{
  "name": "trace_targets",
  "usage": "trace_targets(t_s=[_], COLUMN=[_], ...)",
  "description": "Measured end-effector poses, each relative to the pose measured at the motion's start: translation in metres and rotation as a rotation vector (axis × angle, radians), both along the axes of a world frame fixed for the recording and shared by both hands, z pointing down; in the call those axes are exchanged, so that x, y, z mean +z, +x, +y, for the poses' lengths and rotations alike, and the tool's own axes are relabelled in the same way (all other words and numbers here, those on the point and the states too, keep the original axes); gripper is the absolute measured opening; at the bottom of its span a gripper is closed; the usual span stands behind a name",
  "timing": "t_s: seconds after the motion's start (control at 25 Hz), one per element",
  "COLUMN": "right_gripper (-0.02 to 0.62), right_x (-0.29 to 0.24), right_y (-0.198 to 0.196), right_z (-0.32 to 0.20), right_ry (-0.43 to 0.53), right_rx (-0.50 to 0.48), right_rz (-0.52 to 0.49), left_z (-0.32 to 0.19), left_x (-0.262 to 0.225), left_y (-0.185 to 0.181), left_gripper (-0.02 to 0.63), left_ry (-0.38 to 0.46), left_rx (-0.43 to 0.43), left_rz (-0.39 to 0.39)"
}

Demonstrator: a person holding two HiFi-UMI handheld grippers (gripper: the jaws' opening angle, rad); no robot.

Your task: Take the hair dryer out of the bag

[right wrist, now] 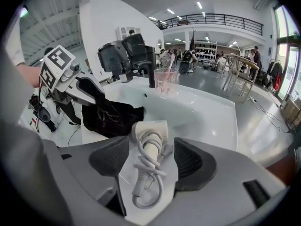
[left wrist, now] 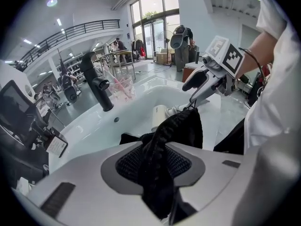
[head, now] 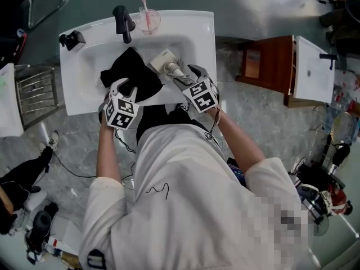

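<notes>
Left gripper [left wrist: 154, 166]: jaws stood partly apart, cloth of black bag [head: 132, 72] bunched between. Right gripper [right wrist: 150, 166]: jaws stood wide apart over white hair dryer [right wrist: 150, 133], gripping nothing. Hair dryer lay outside bag in white sink [head: 194, 21], upper centre of head view, just right of bag.

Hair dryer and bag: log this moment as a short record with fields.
hair dryer: white, out of the bag, lying on the sink, cord bundled by its handle
bag: black, crumpled to the dryer's left in the head view
left gripper: open, bag cloth between its jaws
right gripper: open wide, dryer between its jaws, pads clear of it
behind: black faucet, cup with a pink toothbrush
</notes>
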State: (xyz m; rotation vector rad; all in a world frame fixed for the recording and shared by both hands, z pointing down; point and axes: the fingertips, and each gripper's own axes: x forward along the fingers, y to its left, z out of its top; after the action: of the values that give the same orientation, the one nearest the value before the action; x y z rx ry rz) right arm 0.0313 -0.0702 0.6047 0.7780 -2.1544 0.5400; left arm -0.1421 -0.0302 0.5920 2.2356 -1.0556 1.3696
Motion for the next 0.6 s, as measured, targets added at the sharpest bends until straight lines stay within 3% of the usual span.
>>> trace_targets(t_s=[0.2,0.6], right_gripper=[0.252,0.119], right_x=[-0.013,-0.051], right_y=[0.002,0.007], right_z=[0.002,0.011], right_ry=[0.053,0.12], right_rx=[0.01,0.044], right_rz=[-0.055,-0.133], left_z=[0.001,0.0], left_x=[-0.016,-0.072], left_y=[0.005,0.021], left_gripper=[0.166,0.184], left_ry=[0.007,0.137], left_rx=[-0.042,-0.141], left_rz=[0.052,0.099])
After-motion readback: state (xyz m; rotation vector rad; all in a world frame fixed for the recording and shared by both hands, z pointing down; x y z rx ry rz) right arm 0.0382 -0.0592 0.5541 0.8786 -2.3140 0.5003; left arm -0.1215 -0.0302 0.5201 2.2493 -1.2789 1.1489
